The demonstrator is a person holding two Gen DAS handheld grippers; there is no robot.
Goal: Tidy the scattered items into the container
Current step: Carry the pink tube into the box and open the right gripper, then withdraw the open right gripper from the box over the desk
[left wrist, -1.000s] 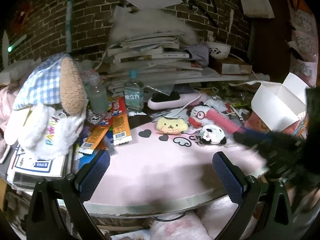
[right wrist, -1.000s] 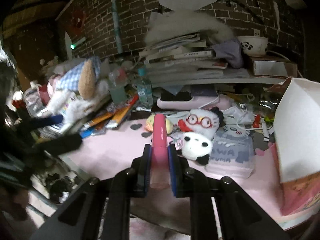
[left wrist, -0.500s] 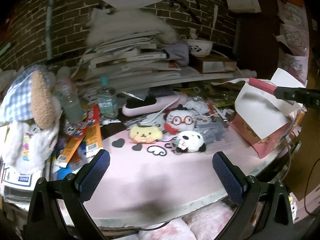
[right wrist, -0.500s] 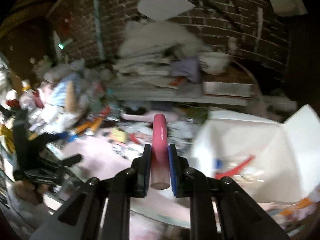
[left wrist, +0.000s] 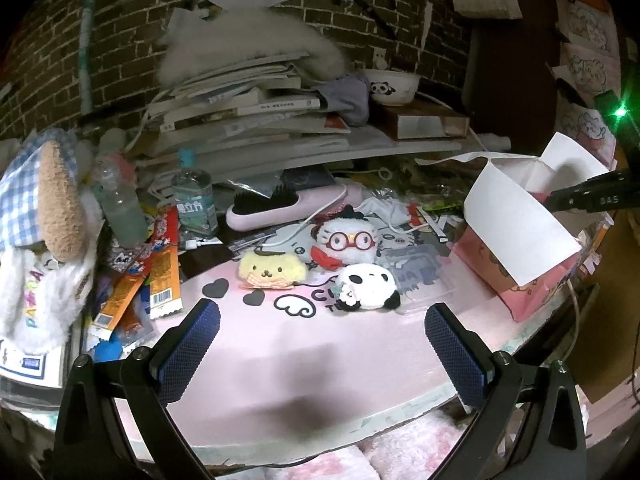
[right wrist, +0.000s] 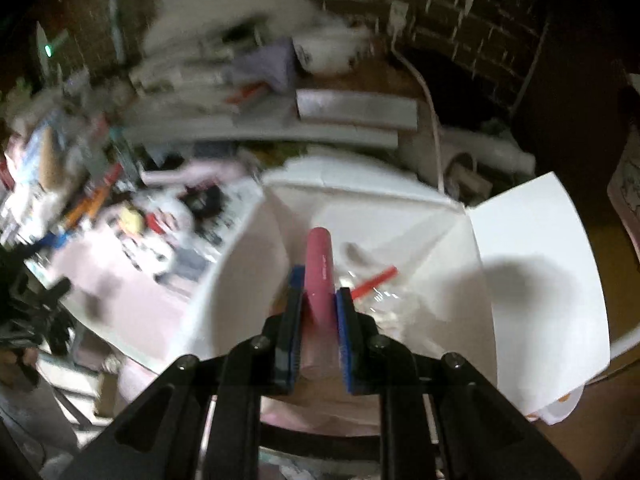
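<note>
Two hand-held grippers are in use. Right hand-held gripper (right wrist: pixel 318 300) is clamped on a pink tube (right wrist: pixel 319 268), poised above the open white box (right wrist: pixel 532 264) at the tabletop's (left wrist: pixel 280 344) right edge. Left hand-held gripper (left wrist: pixel 322 346) is wide open, empty, near three plush toys (left wrist: pixel 366 286).

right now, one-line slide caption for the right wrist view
Right hand-held gripper holds a pink tube over the open white box, cluttered desk blurred behind.
</note>
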